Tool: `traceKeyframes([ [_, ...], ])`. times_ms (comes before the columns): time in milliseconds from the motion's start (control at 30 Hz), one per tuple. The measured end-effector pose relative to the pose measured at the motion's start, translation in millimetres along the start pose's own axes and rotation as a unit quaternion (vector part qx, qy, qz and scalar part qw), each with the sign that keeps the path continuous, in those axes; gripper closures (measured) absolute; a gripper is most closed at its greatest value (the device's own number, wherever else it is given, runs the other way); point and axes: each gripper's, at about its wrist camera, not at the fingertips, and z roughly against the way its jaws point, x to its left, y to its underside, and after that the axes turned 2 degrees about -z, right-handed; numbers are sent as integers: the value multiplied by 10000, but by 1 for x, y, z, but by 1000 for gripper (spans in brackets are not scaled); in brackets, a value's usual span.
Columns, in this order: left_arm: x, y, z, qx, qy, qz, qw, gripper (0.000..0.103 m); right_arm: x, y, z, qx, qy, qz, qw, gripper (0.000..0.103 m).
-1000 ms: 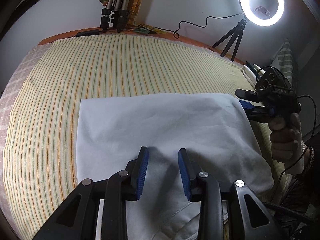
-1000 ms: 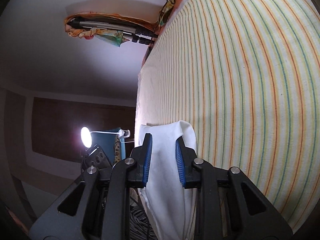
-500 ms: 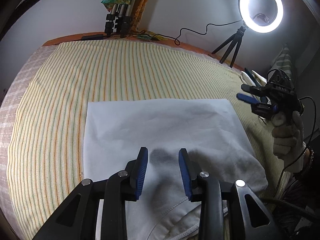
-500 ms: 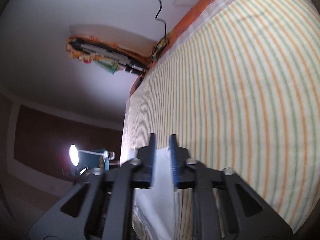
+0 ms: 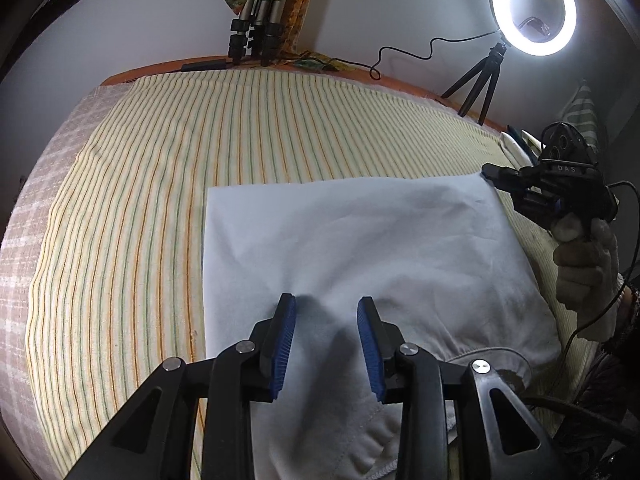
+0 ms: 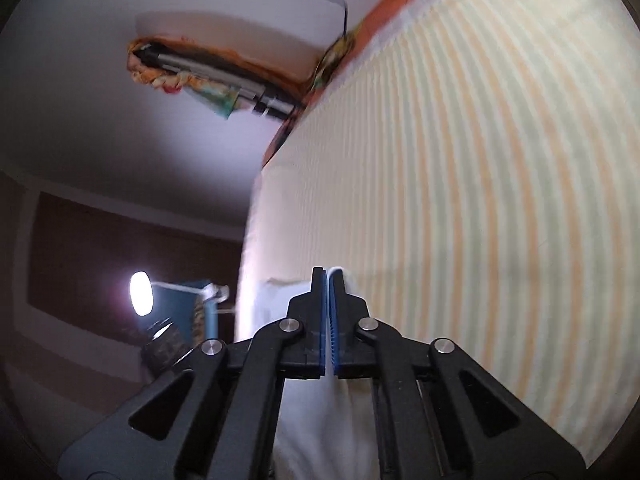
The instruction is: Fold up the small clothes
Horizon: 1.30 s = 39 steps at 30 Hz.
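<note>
A white garment lies flat on the striped bedspread, with its hem and seams bunched at the near right. My left gripper is open and hovers just over the garment's near part, with nothing between its blue pads. My right gripper sits at the garment's far right corner. In the right wrist view my right gripper has its pads pressed together on the white garment's edge, which hangs below the fingers.
A lit ring light on a small tripod stands at the far right edge of the bed. Folded tripod legs with patterned cloth lean on the wall at the back. A cable runs along the headboard.
My right gripper went from open around the garment's corner to shut on it. The left gripper stayed open over the cloth and drew back slightly.
</note>
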Motion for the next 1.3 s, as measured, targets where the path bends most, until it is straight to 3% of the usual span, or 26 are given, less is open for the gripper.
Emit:
traceKeyframes([
  [67,0,0,1,-9,4,17,10000,71,-10,-3,8,-107,138,-166,9997,100],
  [200,5,0,11,-87,19,150,9998,71,2,-4,19,55,134,79,9999,98],
  [267,9,1,19,-151,4,267,9995,70,13,-1,20,90,255,268,9993,74],
  [333,14,2,28,-261,-101,324,9991,68,21,5,21,108,305,386,9987,65],
  [533,42,13,49,-397,-346,638,9966,67,41,26,25,214,579,635,9961,64],
  [700,68,15,49,-378,172,1297,9907,64,40,55,29,373,932,816,9916,61],
  [900,83,16,32,-119,756,1871,9794,64,23,80,15,759,1058,682,9891,59],
  [1067,82,19,23,28,895,1977,9762,64,24,84,9,842,1070,883,9867,53],
  [1300,74,16,13,91,997,1941,9759,68,24,84,-4,824,804,845,9898,53],
])
